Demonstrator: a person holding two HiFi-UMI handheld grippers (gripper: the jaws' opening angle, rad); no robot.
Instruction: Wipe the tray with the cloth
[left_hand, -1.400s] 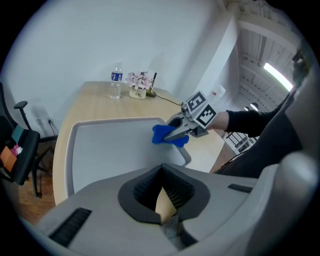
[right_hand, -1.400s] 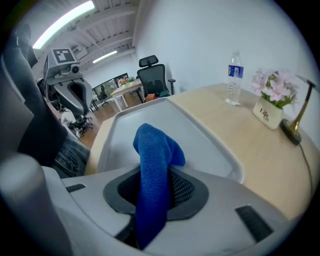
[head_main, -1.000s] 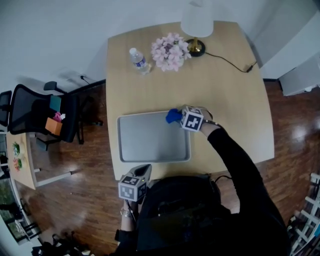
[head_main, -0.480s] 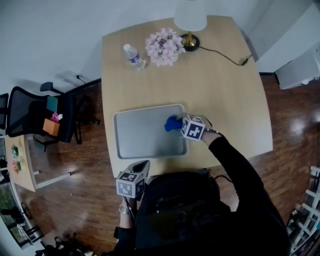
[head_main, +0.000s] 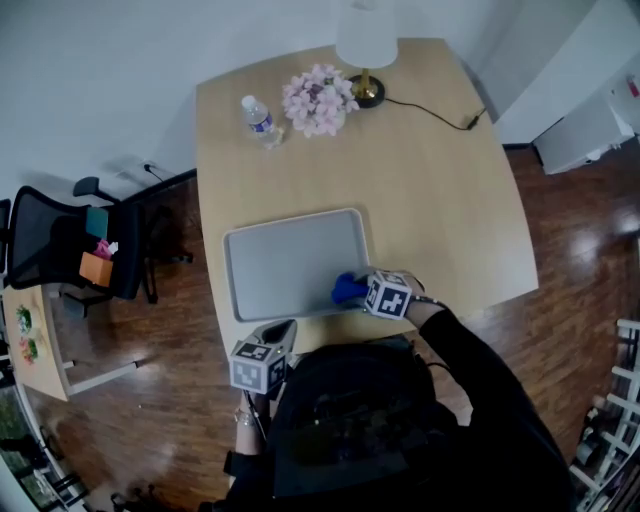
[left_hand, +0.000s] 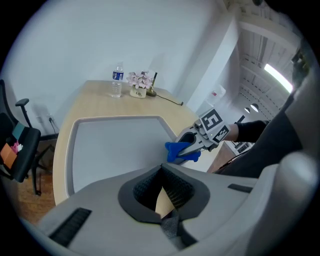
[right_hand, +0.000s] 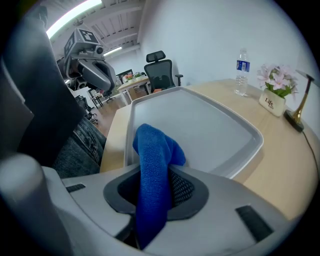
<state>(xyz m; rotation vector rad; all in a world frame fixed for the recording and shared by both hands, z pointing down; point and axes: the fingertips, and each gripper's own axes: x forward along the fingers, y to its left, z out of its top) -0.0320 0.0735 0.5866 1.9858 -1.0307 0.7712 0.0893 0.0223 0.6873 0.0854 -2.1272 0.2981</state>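
Right hand-held gripper (head_main: 358, 291) pinches bunched blue cloth (right_hand: 152, 150) — at one corner of the grey tray (head_main: 285, 262).

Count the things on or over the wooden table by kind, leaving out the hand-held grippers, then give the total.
Tray: 1
Blue cloth: 1
Water bottle: 1
Bunch of flowers: 1
Lamp: 1
Total: 5

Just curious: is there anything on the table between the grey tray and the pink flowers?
No, only bare tabletop separates the tray from the flowers, as the head view shows.
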